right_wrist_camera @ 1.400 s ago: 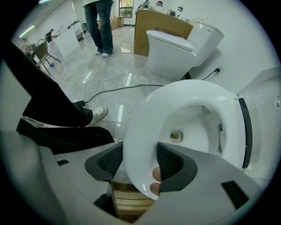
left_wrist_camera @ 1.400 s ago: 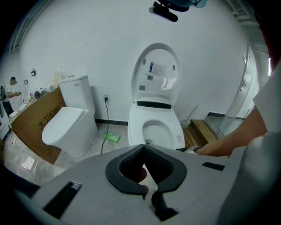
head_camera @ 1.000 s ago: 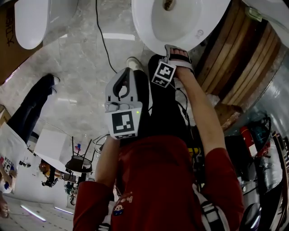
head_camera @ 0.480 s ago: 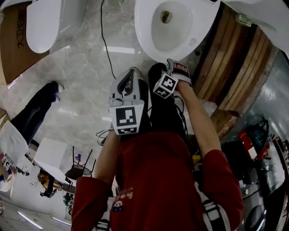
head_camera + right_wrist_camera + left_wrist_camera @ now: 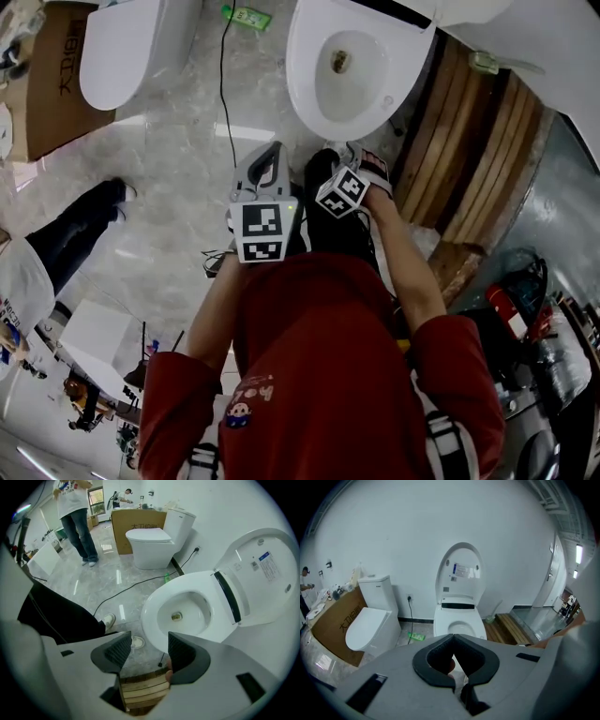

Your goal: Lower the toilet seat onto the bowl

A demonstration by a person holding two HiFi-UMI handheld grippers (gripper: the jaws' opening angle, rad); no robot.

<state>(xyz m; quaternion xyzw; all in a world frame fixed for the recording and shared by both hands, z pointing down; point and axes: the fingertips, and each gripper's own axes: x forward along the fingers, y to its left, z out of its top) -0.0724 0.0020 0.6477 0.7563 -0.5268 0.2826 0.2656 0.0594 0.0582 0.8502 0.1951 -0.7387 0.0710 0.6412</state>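
This looks like a sanitary-ware showroom or test space, not a home bathroom. An open toilet (image 5: 323, 94) and a closed toilet (image 5: 127, 52) stand side by side on a glossy marble floor (image 5: 178, 159). Nearby are a cardboard box (image 5: 58, 84), a wooden slat platform (image 5: 473, 159) and a bystander (image 5: 75, 513).

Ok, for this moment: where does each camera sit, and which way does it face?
Left gripper view: on the left gripper, facing level at the open toilet and wall; its shut jaws show.
Right gripper view: on the right gripper, angled down into the bowl; its parted, empty jaws show.
Head view: on the head, steeply down; red sleeves and both grippers show.
Shared: all three show the open toilet and a closed second toilet.
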